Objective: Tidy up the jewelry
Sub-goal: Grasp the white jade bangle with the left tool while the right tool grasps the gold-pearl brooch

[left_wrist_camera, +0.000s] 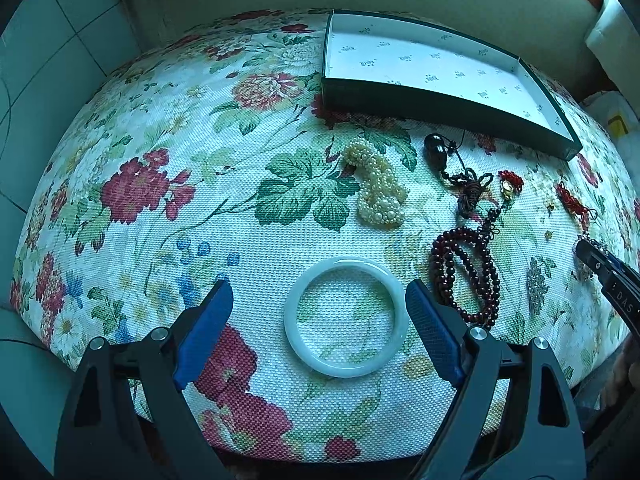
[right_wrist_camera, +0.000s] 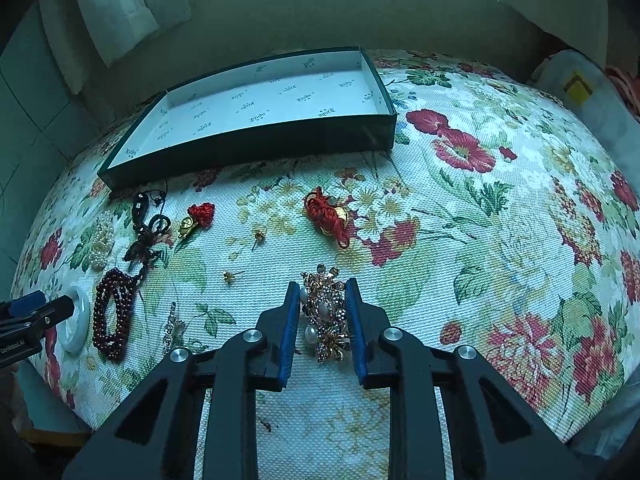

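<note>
A white jade bangle (left_wrist_camera: 346,317) lies flat on the floral cloth between the fingers of my open left gripper (left_wrist_camera: 319,292); the pads stand apart from it on both sides. My right gripper (right_wrist_camera: 323,289) is closed around a jewelled brooch with pearls (right_wrist_camera: 323,312), its blue pads touching both sides. An open dark green box (left_wrist_camera: 440,76) with a white printed floor stands at the back; it also shows in the right wrist view (right_wrist_camera: 256,112). The bangle shows at the left in the right wrist view (right_wrist_camera: 80,320).
On the cloth lie a pearl bracelet (left_wrist_camera: 378,186), a dark red bead string (left_wrist_camera: 466,276), a black pendant on cord (left_wrist_camera: 436,148), red knotted charms (right_wrist_camera: 326,216) (right_wrist_camera: 198,216), small gold ear studs (right_wrist_camera: 256,238) and a thin clip (right_wrist_camera: 172,326). A wall rises behind.
</note>
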### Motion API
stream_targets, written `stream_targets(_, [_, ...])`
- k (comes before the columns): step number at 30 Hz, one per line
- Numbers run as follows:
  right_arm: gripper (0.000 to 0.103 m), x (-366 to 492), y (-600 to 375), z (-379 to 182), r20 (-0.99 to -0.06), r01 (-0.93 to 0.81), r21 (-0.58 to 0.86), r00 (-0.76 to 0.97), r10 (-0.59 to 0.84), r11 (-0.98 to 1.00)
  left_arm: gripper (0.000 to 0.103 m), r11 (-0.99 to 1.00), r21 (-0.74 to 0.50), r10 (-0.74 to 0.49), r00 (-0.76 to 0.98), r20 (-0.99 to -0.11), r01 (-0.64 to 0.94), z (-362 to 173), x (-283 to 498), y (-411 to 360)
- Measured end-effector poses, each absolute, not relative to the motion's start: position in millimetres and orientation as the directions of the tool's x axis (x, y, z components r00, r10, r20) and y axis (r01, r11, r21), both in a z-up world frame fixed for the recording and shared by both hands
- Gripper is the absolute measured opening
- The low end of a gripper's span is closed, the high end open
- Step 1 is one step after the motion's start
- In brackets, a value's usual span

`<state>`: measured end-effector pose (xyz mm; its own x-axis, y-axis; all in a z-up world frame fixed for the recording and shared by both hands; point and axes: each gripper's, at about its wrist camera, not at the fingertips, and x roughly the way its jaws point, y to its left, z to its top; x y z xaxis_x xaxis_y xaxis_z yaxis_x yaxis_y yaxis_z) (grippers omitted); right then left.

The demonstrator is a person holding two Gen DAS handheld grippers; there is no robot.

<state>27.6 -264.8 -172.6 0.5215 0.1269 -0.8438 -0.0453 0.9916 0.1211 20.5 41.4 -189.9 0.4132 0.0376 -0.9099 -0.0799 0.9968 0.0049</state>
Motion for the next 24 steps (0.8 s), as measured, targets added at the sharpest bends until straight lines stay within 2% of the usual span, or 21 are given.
stream_targets(10, [0.024,27.0,-265.9,-174.5,-0.843,-0.047,0.132,0.520,0.137,0.990,0.090,0.998,0.034,0.049,0.413,-0.909,-0.045,-199.9,21.0,33.1])
stream_targets(17, [0.024,27.0,-266.1,-175.4,-0.845,-0.045,0.136,0.517,0.139,0.990,0.095,0.998,-0.003,0.024,0.392,-0.920,-0.068,-210.1,17.8,37.7])
stream_targets(19, [0.024,26.7,-266.1,-175.3,-0.844,-0.045,0.136,0.518,0.140,0.990,0.101,0.997,-0.002,0.029,0.381,-0.924,-0.082,-212.7,18.2,40.6])
stream_targets(24, [0.024,26.6,-266.6,-175.2,-0.844,-0.045,0.138,0.517,0.141,0.989,0.101,0.997,-0.004,0.024,0.383,-0.923,-0.073,-212.2,17.2,42.4])
